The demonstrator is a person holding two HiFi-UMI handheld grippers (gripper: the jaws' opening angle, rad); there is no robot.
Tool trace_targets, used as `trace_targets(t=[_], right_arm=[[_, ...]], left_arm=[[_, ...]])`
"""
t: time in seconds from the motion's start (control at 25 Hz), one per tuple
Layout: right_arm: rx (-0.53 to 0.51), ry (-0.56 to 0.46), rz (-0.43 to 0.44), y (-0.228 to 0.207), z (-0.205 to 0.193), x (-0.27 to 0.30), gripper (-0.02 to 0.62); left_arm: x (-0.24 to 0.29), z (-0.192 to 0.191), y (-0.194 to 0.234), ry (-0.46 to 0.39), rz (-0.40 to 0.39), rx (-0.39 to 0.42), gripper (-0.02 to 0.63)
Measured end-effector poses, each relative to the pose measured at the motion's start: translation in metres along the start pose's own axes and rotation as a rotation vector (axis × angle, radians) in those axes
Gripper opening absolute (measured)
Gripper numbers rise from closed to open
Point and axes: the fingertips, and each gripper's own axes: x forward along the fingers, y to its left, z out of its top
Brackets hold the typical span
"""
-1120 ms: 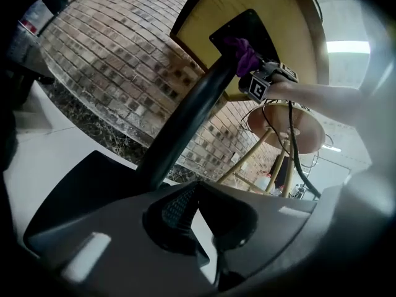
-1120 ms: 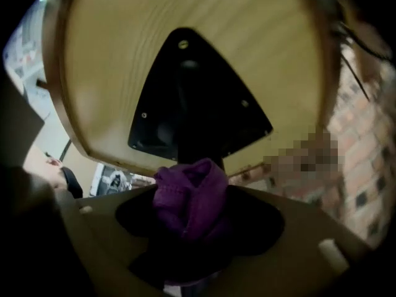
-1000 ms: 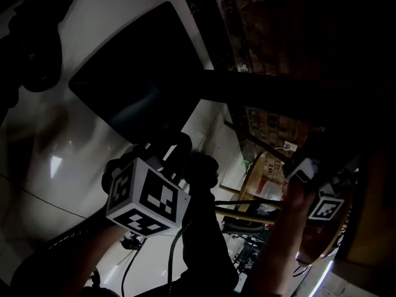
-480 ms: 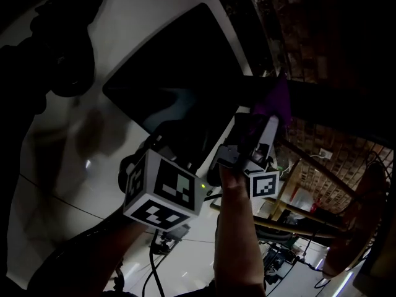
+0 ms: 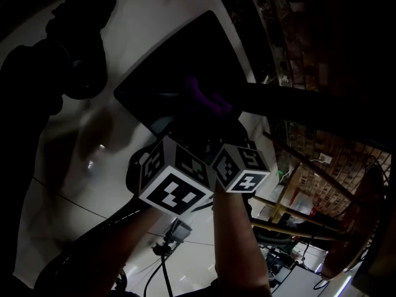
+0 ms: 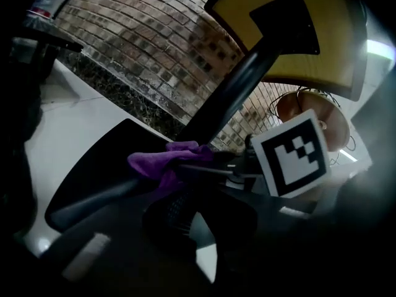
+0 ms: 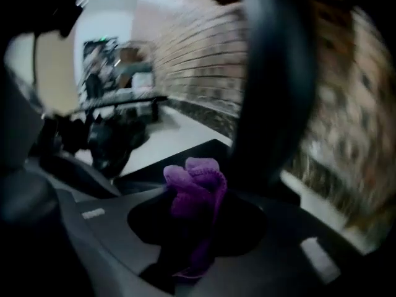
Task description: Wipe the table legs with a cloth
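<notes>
The scene is very dark. A purple cloth (image 7: 197, 190) sits bunched between the jaws of my right gripper (image 7: 195, 228), which are closing and pinch it. In the head view the cloth (image 5: 207, 98) shows just ahead of both marker cubes, over the black base plate (image 5: 179, 60). The black table leg (image 6: 247, 79) slants up from that plate to the yellow tabletop underside (image 6: 297, 42). In the left gripper view the cloth (image 6: 167, 163) lies close to the leg's foot. My left gripper (image 5: 176, 166) is right beside the right gripper (image 5: 219, 129); its jaws are lost in shadow.
White glossy floor (image 5: 74, 166) surrounds the base plate. A brick wall (image 6: 142, 48) runs behind the leg. Chairs and wooden frames (image 5: 297, 203) crowd the right side. A dark round object (image 5: 80, 73) lies on the floor at the upper left.
My right gripper has swung from the far right to beside the left gripper. The purple cloth came into view at its tip and now sits over the base plate.
</notes>
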Motion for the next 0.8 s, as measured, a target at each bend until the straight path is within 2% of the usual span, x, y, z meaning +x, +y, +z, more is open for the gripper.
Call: trace_targets(t=[0.08,0.2,0.28,0.32,0.4,0.48,0.52,0.6,0.68,0.8], right_arm=[[-0.384,0.032,-0.06,0.009,0.031,-0.014,0.137],[-1.0,0.103,-0.182,0.015,0.086,-0.039,0.138],[-1.314,0.202,-0.216,0.017,0.109,-0.046,0.138],[-1.417,0.279,-0.204,0.015,0.112,-0.044,0.138],[-1.521,0.504,-0.127,0.003,0.1,-0.032,0.138],[-1.549,0.721,-0.039,-0.012,0.08,-0.015,0.139],[-1.553,0.792,-0.006,-0.015,0.073,-0.006,0.138],[-1.549,0.895,0.042,-0.018,0.061,0.012,0.138],[-1.528,0.984,0.077,-0.02,0.049,0.026,0.138],[-1.505,1.071,0.1,-0.02,0.038,0.039,0.136]], left_arm=[[-0.002,0.007,-0.001,-0.026,0.001,-0.01,0.017],[-0.008,0.032,-0.01,-0.109,-0.011,-0.045,0.017],[-0.014,0.047,-0.013,-0.155,-0.005,-0.074,0.017],[-0.017,0.052,-0.013,-0.172,0.004,-0.084,0.017],[-0.021,0.057,-0.005,-0.193,0.028,-0.109,0.017],[-0.025,0.054,0.012,-0.184,0.071,-0.15,0.017],[-0.028,0.052,0.023,-0.178,0.101,-0.173,0.017],[-0.034,0.051,0.041,-0.179,0.15,-0.217,0.017],[-0.036,0.052,0.05,-0.19,0.165,-0.248,0.017],[-0.038,0.052,0.056,-0.21,0.19,-0.254,0.017]])
